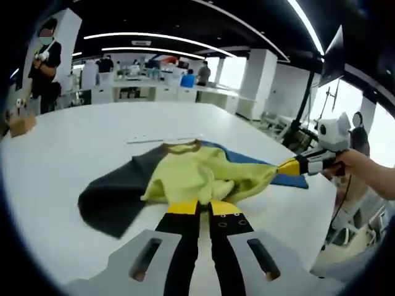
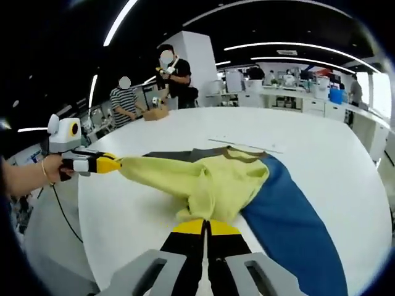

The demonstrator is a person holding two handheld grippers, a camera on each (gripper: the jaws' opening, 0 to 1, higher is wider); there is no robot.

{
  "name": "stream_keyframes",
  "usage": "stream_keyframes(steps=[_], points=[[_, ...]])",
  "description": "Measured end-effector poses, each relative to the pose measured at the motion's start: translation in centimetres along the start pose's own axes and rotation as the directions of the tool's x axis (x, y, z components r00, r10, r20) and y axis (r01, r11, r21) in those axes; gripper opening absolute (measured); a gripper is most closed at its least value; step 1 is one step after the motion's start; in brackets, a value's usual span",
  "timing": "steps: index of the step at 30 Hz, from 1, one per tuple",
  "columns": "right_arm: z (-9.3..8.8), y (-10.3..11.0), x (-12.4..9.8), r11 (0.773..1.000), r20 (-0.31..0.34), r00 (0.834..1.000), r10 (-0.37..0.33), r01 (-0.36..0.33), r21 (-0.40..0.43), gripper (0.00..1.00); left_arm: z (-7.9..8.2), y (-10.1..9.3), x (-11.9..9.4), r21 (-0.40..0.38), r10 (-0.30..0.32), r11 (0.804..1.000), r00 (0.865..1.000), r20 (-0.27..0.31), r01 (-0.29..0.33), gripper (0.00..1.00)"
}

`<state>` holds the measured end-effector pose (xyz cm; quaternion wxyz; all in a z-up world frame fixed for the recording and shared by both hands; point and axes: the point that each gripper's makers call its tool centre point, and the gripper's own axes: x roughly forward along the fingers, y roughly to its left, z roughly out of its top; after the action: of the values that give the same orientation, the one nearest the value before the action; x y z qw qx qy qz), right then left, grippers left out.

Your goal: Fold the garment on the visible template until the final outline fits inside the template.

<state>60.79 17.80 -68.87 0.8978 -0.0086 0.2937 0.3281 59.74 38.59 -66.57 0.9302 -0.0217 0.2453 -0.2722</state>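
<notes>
A garment (image 1: 185, 172) with a yellow body, one dark grey sleeve (image 1: 114, 197) and one blue sleeve (image 2: 290, 216) lies bunched on the white table (image 1: 74, 154). In the left gripper view my left gripper (image 1: 203, 206) is shut on the near yellow edge. From the right, the right gripper (image 1: 281, 166) pinches a stretched yellow corner. In the right gripper view my right gripper (image 2: 207, 225) is shut on yellow cloth (image 2: 216, 176). There the left gripper (image 2: 117, 163) pulls a yellow end out to the left. A thin pale strip (image 1: 163, 139) lies on the table behind the collar.
A person's hand (image 2: 37, 176) holds the far gripper beyond the table edge. A brown box (image 2: 157, 114) stands at the table's far side, with two people (image 2: 176, 74) behind it. Desks and more people fill the back of the room (image 1: 148, 86).
</notes>
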Motion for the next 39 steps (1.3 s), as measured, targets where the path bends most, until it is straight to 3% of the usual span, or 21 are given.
stream_keyframes(steps=[14, 24, 29, 39], points=[[1.7, -2.3, -3.1, 0.995, 0.037, 0.996, -0.084, 0.086, -0.044, 0.00, 0.9, 1.9, -3.7, 0.043, 0.019, 0.999, 1.000, 0.017, -0.020, 0.02], [1.5, -1.8, -4.8, 0.992, 0.021, 0.996, -0.084, 0.085, -0.092, 0.00, -0.3, 1.8, -5.8, 0.061, 0.011, 0.998, 1.000, -0.010, -0.011, 0.02], [1.9, -1.4, -6.1, 0.969, 0.008, 0.995, -0.096, 0.095, -0.226, 0.00, -0.7, 1.4, -6.7, 0.088, 0.010, 0.996, 1.000, -0.016, -0.009, 0.02], [0.1, -0.4, -7.6, 0.952, -0.014, 0.996, -0.086, 0.078, -0.295, 0.00, -2.4, 1.5, -7.8, 0.096, 0.001, 0.995, 0.999, -0.048, 0.003, 0.02]])
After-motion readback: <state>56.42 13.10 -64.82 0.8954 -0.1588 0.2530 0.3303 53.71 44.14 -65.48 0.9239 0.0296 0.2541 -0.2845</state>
